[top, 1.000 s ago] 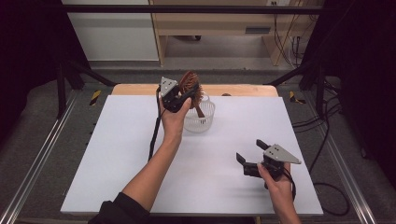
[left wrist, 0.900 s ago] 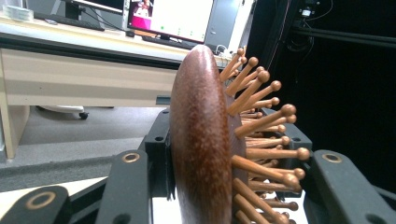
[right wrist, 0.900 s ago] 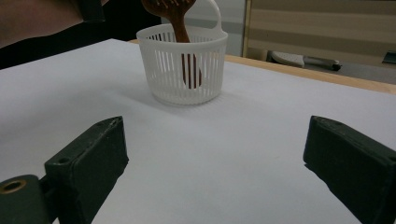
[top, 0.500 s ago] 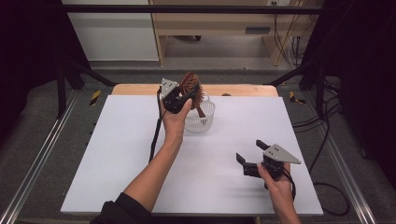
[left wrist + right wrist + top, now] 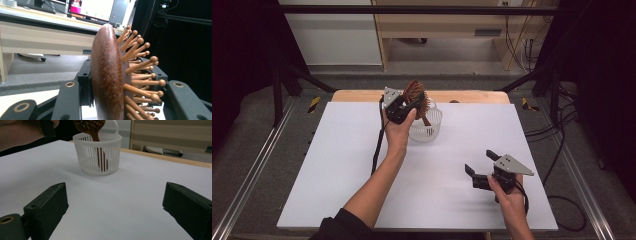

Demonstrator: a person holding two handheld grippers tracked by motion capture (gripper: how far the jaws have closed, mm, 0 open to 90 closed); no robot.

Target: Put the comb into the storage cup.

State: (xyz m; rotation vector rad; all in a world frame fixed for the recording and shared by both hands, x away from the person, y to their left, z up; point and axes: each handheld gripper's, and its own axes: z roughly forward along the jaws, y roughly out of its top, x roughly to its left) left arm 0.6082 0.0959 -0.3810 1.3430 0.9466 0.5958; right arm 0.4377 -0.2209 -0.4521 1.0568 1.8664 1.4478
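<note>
Above basket [image 5: 426, 125] at far edge | left tool [image 5: 404, 106] clamps hairbrush [image 5: 417, 95] | right tool [image 5: 479, 167] spread

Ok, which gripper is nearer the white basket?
Left. The left gripper holds the hairbrush right over the basket; the right gripper rests open well short of it.

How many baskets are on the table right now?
1. The white slatted basket stands near the far edge of the white table, with the handle of the wooden hairbrush inside it. None seems hidden.
</note>
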